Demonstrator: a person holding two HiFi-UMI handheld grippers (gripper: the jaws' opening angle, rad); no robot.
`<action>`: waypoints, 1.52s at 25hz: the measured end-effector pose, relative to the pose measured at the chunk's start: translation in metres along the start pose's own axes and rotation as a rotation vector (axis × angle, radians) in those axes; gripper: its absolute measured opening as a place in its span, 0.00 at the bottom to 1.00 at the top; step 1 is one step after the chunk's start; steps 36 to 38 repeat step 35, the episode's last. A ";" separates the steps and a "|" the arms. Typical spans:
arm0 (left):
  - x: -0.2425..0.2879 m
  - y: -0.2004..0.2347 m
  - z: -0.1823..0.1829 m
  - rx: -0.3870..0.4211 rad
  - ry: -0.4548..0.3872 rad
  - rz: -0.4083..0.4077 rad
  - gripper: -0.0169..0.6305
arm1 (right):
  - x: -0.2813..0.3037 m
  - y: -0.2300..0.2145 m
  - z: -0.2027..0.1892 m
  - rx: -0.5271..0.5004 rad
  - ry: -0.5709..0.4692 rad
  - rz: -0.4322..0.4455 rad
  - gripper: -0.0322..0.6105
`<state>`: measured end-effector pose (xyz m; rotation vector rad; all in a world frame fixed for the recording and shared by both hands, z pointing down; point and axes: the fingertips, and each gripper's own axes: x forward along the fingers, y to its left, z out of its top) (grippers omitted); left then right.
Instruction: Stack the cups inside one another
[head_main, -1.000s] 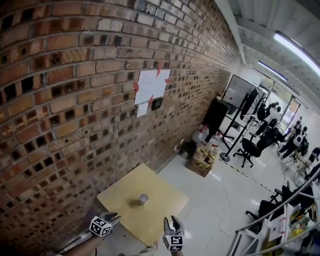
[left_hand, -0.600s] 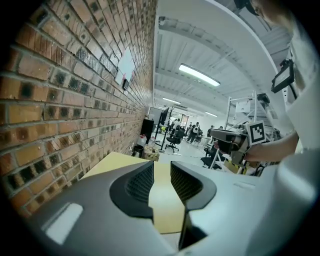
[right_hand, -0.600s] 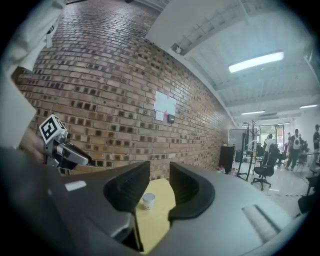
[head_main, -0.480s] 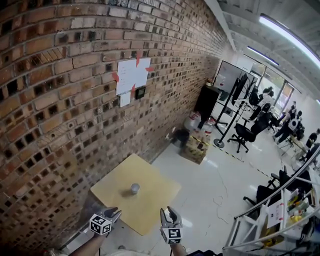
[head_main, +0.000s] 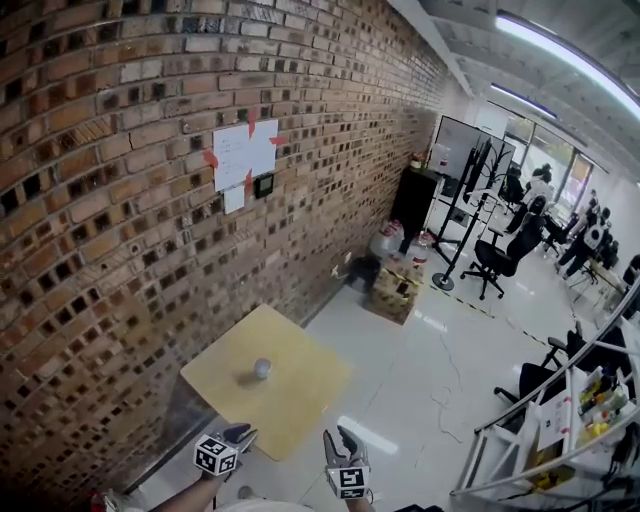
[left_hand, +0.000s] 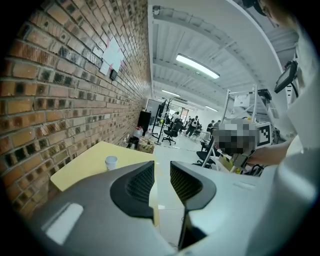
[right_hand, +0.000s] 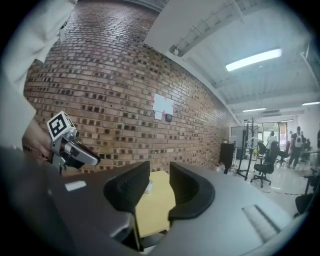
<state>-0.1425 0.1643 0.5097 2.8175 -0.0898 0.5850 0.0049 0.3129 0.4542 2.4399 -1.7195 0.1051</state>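
A single white paper cup (head_main: 262, 368) stands upright near the middle of a small yellow table (head_main: 300, 395) by the brick wall. Both grippers hang in the air short of the table's near edge, well away from the cup. My left gripper (head_main: 238, 436) is open with nothing between its jaws; in the left gripper view the cup (left_hand: 111, 162) stands to the left of my left gripper (left_hand: 161, 176). My right gripper (head_main: 342, 446) is open and empty too. In the right gripper view a sliver of the cup (right_hand: 149, 187) shows through the gap of my right gripper (right_hand: 160, 186).
A brick wall (head_main: 120, 250) with taped paper sheets (head_main: 240, 155) runs along the table's far side. Cardboard boxes (head_main: 395, 290), a black cabinet (head_main: 412, 205) and office chairs (head_main: 495, 265) stand farther down the white floor. People are far off at the right.
The head view has swung, so the wall paper and the cup sit further left and higher. Both grippers have come a little closer to the table. Their jaws look unchanged.
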 end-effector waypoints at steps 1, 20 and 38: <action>0.002 -0.010 -0.002 0.002 0.002 -0.001 0.21 | -0.009 -0.005 -0.005 0.009 0.004 0.003 0.25; -0.005 -0.136 -0.064 -0.046 0.064 -0.010 0.19 | -0.133 -0.040 -0.066 0.068 0.145 0.029 0.09; 0.014 -0.139 -0.052 -0.002 0.062 -0.085 0.17 | -0.150 -0.070 -0.047 0.237 0.079 -0.082 0.08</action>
